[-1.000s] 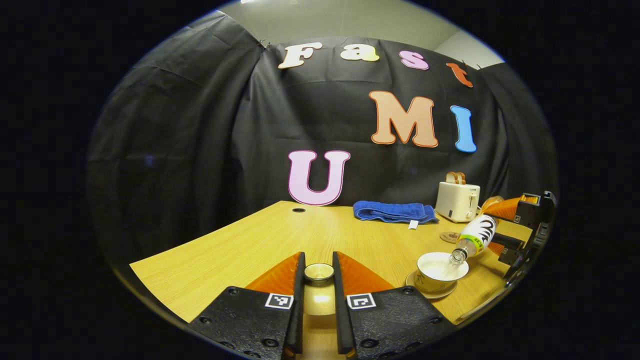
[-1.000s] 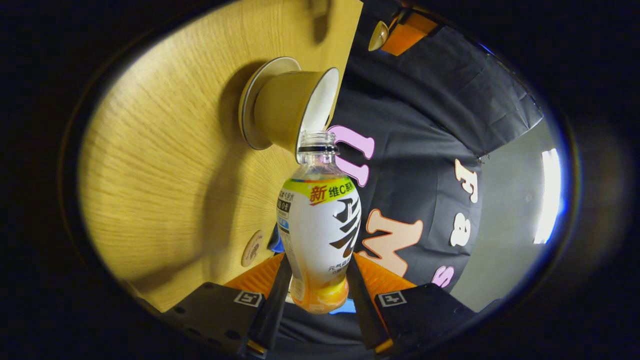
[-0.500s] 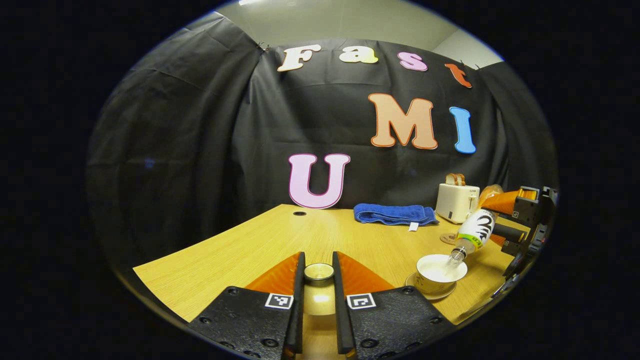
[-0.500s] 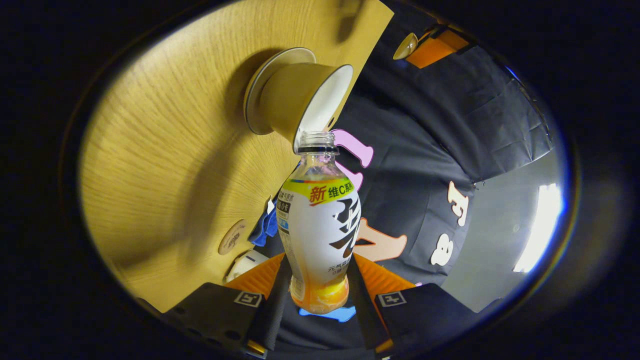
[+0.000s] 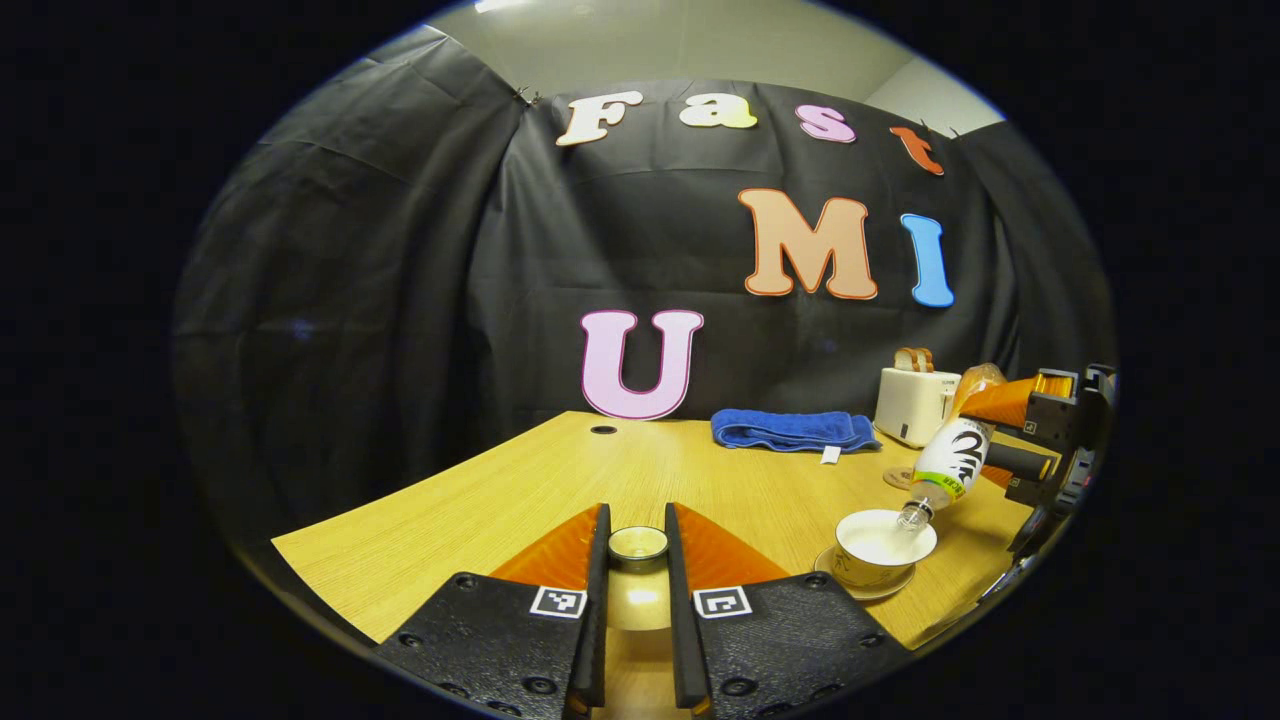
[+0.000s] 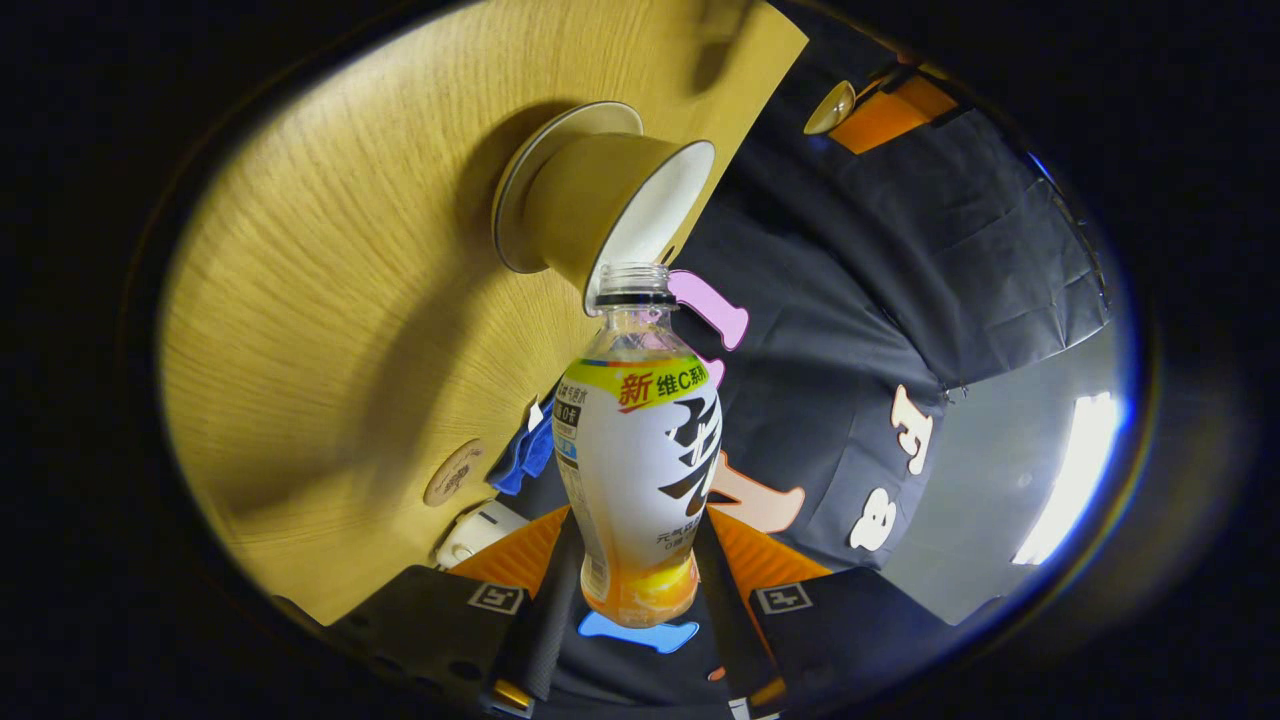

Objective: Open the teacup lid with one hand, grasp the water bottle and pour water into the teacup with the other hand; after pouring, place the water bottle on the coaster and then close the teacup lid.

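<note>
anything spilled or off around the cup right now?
Nothing stands out. The bottle, held in the right tongs, is tilted with its mouth over the open teacup, which sits square on its saucer. No puddle shows on the table. The left tongs hold the lid aside.

On the table (image 5: 500, 490) there are one teacup (image 5: 878, 545) on one saucer (image 5: 868, 588), one bottle (image 5: 948, 465), one lid (image 5: 638, 543), one coaster (image 6: 452, 473), one towel (image 5: 790, 430), one toaster (image 5: 915, 403) and two grippers (image 5: 636, 640) (image 6: 628, 610).
</note>
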`<state>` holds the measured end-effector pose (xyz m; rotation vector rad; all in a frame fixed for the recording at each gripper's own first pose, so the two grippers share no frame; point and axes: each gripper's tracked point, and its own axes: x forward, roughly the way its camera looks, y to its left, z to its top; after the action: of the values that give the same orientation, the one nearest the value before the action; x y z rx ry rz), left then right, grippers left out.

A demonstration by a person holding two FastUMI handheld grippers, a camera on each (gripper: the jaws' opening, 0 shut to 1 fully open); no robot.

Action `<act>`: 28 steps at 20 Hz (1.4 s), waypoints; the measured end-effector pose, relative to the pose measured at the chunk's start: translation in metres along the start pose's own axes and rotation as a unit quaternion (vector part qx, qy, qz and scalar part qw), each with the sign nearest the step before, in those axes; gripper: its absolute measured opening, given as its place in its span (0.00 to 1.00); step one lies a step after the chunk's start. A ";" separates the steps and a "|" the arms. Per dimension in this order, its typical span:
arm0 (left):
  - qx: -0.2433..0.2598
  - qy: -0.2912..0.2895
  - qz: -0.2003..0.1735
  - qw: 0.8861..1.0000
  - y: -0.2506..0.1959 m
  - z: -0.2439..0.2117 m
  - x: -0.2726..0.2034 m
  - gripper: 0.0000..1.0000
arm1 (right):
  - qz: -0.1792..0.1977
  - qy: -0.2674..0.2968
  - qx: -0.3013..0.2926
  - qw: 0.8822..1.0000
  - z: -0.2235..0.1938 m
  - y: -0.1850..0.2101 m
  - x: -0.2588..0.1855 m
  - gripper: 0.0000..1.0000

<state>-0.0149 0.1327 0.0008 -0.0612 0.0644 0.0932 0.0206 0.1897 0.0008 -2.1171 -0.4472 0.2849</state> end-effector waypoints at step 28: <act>0.014 -0.022 -0.031 0.999 -0.050 0.032 0.011 0.25 | 0.161 0.022 0.649 0.743 0.006 0.044 -0.009 0.69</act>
<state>0.0025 0.0860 0.0348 -0.0337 0.0205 0.0308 0.0196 0.1683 -0.0388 -0.7737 0.1855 0.5390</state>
